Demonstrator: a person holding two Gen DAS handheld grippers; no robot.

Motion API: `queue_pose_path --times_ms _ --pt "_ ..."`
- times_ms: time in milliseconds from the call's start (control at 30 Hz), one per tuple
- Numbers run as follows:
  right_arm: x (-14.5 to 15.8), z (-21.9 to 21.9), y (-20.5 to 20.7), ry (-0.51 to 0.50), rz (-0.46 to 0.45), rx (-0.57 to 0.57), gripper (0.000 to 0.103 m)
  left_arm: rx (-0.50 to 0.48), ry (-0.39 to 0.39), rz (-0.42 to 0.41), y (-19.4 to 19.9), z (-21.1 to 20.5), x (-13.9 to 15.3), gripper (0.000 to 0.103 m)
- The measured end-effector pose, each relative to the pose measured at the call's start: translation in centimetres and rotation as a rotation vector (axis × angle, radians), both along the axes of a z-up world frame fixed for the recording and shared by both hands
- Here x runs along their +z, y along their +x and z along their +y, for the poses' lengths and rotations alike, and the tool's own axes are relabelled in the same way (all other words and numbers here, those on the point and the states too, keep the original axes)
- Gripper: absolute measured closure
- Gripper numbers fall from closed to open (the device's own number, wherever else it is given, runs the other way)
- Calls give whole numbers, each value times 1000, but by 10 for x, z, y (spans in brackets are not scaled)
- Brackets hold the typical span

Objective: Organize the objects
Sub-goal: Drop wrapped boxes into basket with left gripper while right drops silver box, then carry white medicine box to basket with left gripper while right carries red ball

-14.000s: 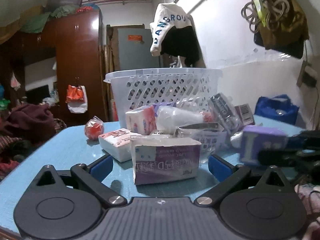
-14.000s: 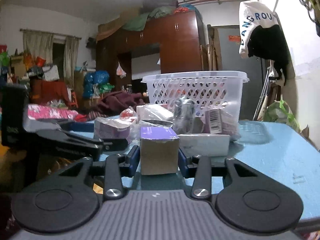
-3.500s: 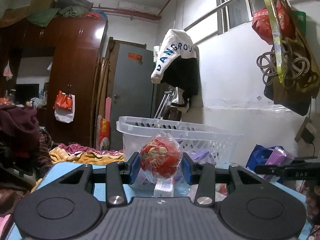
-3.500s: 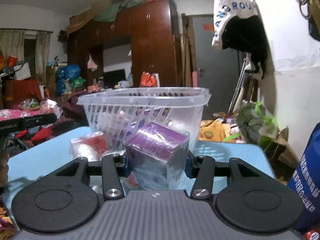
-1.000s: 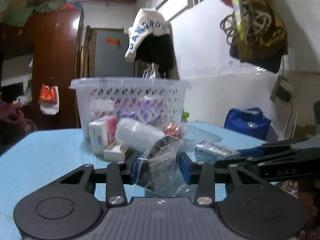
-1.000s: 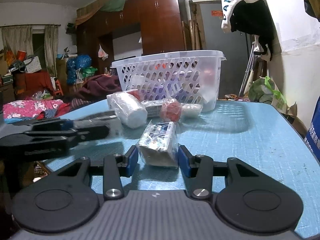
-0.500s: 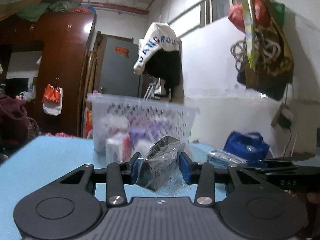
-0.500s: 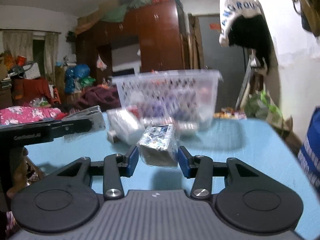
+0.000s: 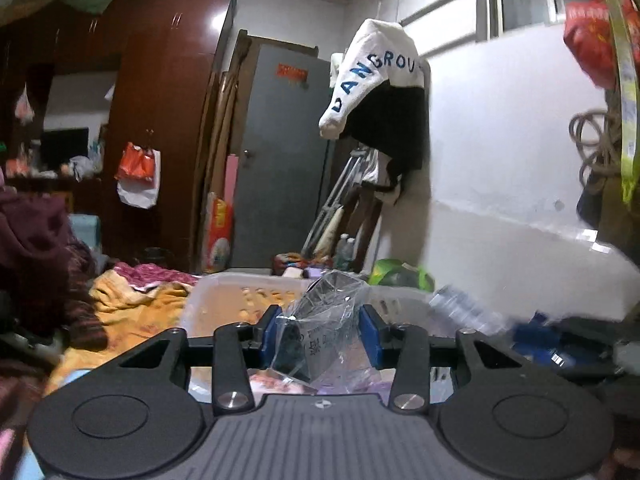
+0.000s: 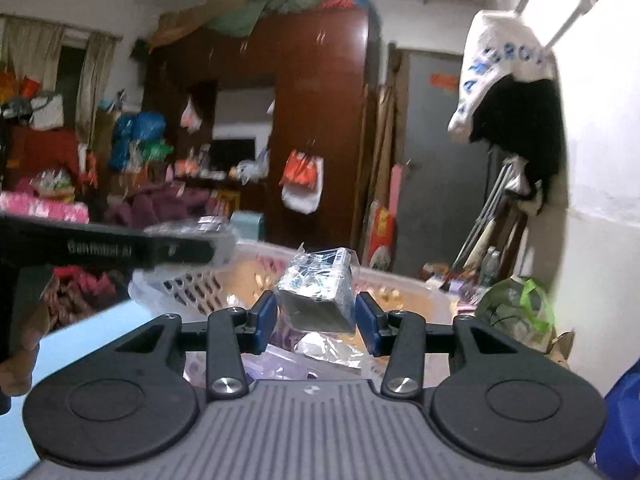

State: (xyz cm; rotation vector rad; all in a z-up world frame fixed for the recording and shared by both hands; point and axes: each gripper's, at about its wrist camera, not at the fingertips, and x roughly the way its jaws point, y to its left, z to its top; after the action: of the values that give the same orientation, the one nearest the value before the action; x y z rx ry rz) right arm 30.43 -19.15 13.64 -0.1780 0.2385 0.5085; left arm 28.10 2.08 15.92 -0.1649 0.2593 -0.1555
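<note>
Both packets have left the desk in the last second. A second ago each hand-held gripper was pinching its packet low over the blue surface, with the white basket well ahead at 12 o'clock; now both are raised over the basket's open mouth.

The left hand-held gripper (image 9: 323,334) is clamped on a crinkled clear packet (image 9: 320,340), its blue pads pressing both sides, and the basket (image 9: 224,300) lies just below and beyond it. The right hand-held gripper (image 10: 316,322) is likewise closed on a boxy wrapped packet (image 10: 318,296), hanging above the basket rim (image 10: 400,280). Pink and purple packs already lie inside.

In the right view the left tool crosses at 9 o'clock, blurred, so it seems to be moving.

The carry looks finished: what appears to remain is letting go so both packets drop inside.
</note>
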Motion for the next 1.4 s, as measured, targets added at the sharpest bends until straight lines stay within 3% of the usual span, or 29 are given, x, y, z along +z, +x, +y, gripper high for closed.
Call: queue_pose_path --times_ms 33,67,100,167,267,333,433,500,567,667,833,933,1000,1067,1100,1133,1233,1400 --pt "-1 3 5 -14 12 -1 52 10 4 -5 3 1 -1 27" --pt "-1 4 6 -21 15 -16 39 27 19 9 6 0 -2 19" --pt "-1 3 2 -17 11 -38 22 43 41 25 7 0 -3 19" --pt "1 -7 -17 30 -20 -23 1 49 55 1 -7 3 -5 19" --pt "-7 -35 -61 121 -69 37 0 -12 67 -56 -52 8 -10 19" --pt "-22 -45 -84 113 -65 37 0 -50 61 -61 -80 12 -23 18" --pt "-51 -39 -82 28 55 25 0 -38 114 -10 -94 10 -50 18" --pt "-69 -33 -70 -6 138 31 6 -12 147 37 -88 13 -68 18" --pt "-80 -27 -59 -14 196 31 20 12 112 73 -80 24 -75 18" --pt "-85 -21 -50 -2 250 48 33 12 60 131 -66 36 -82 18" --pt "-89 -13 -47 -19 272 52 35 8 102 163 -57 31 -87 18" --pt "-92 -15 -43 -15 294 59 41 -18 118 200 -51 20 -94 18" --pt "-94 -17 -44 -20 292 52 60 -24 131 225 -48 15 -98 18" --pt "-95 -20 -44 -15 294 54 60 -21 109 230 -48 15 -99 24" --pt "-95 -20 -44 -10 293 55 60 -26 103 231 -49 15 -100 41" --pt "-94 -21 -44 -6 292 55 60 -24 102 236 -50 15 -100 68" --pt "-93 -24 -45 14 280 57 60 -13 79 228 -57 19 -101 73" --pt "-89 -32 -51 69 233 59 61 -51 -16 130 -73 31 -96 73"
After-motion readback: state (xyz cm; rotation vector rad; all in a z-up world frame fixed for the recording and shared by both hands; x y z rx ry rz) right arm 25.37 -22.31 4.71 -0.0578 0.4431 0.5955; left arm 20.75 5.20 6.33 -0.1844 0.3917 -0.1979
